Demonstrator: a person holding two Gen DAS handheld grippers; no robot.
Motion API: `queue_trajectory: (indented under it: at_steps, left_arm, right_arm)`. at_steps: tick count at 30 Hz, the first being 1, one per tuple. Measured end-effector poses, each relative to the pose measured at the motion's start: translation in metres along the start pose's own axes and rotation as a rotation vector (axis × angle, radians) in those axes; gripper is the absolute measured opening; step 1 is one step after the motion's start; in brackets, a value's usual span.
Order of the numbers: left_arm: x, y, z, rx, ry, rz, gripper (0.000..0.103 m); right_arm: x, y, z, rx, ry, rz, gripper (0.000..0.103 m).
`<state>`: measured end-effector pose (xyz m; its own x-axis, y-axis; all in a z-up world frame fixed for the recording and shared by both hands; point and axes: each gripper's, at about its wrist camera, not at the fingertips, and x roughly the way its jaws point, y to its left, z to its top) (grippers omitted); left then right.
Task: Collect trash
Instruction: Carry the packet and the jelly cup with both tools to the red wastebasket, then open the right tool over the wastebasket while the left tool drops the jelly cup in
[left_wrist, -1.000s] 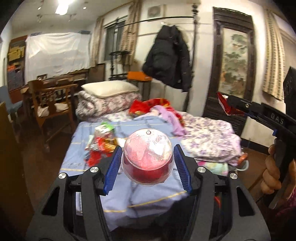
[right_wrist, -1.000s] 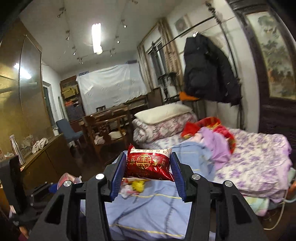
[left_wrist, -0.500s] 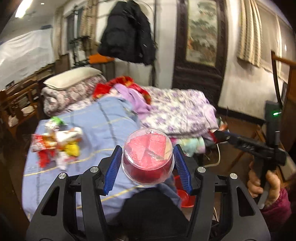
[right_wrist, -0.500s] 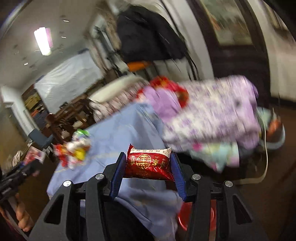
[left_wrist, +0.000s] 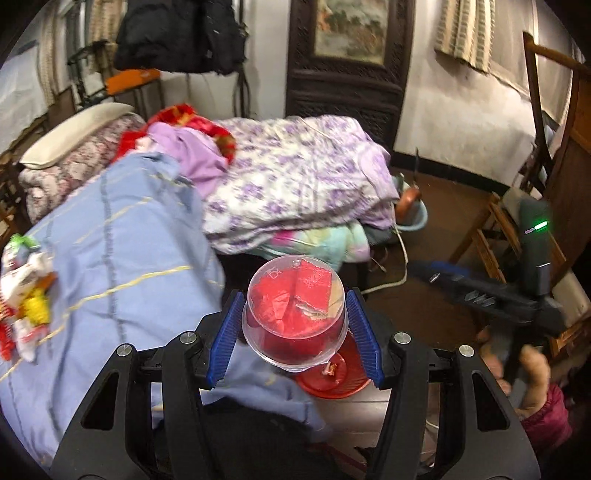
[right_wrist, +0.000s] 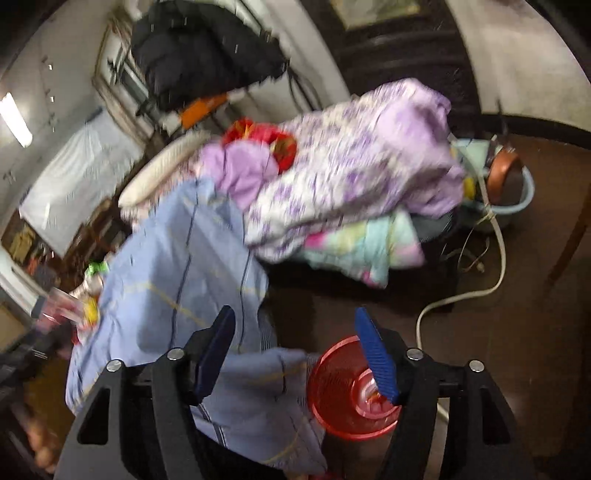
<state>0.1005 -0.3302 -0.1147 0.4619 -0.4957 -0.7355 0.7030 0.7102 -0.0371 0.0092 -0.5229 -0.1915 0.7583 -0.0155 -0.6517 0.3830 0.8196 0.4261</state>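
My left gripper (left_wrist: 295, 334) is shut on a clear plastic cup (left_wrist: 295, 291) stuffed with red wrappers. It hangs just above a red bin (left_wrist: 332, 386) on the floor by the bed's foot. My right gripper (right_wrist: 295, 334) points down at the same red bin (right_wrist: 343, 391); its jaws are opening and nothing is between them. A bit of red wrapper (right_wrist: 373, 397) lies in the bin. In the left wrist view the right gripper (left_wrist: 432, 271) reaches in from the right, held by a hand (left_wrist: 532, 373). More trash (left_wrist: 26, 295) lies on the blue sheet.
A blue sheet (left_wrist: 122, 251) hangs over the bed's foot beside the bin. Purple floral quilts (left_wrist: 295, 177) are piled on the bed. A white cable (right_wrist: 461, 295) and a blue basin (right_wrist: 517, 192) lie on the dark floor. A wooden chair (left_wrist: 517, 229) stands at the right.
Both views swung from the bed down to the red bin. The right gripper's jaws spread and the red snack packet left them. The left still holds the cup.
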Motion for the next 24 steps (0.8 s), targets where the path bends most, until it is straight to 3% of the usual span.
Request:
queue_trajectory:
  at_steps: [5,9,12,24]
  left_arm:
    - [0.041,-0.034,0.01,0.063,0.064,-0.063,0.059]
    - [0.058,-0.055,0.015,0.096,0.091,-0.06,0.078]
    - [0.054,-0.056,0.015,0.098,0.076,-0.05,0.086]
    - [-0.004,-0.002,0.008,-0.034,-0.028,0.004,0.09]
  right_arm:
    - [-0.029,-0.014,0.014,0.037,-0.081,0.004,0.073]
    - [-0.036,-0.021,0.017,0.05,-0.094,0.004,0.074]
    - [-0.04,-0.023,0.018,0.051,-0.102,0.013,0.074]
    - [-0.055,0.028,0.022,-0.058,-0.119,0.026,0.076]
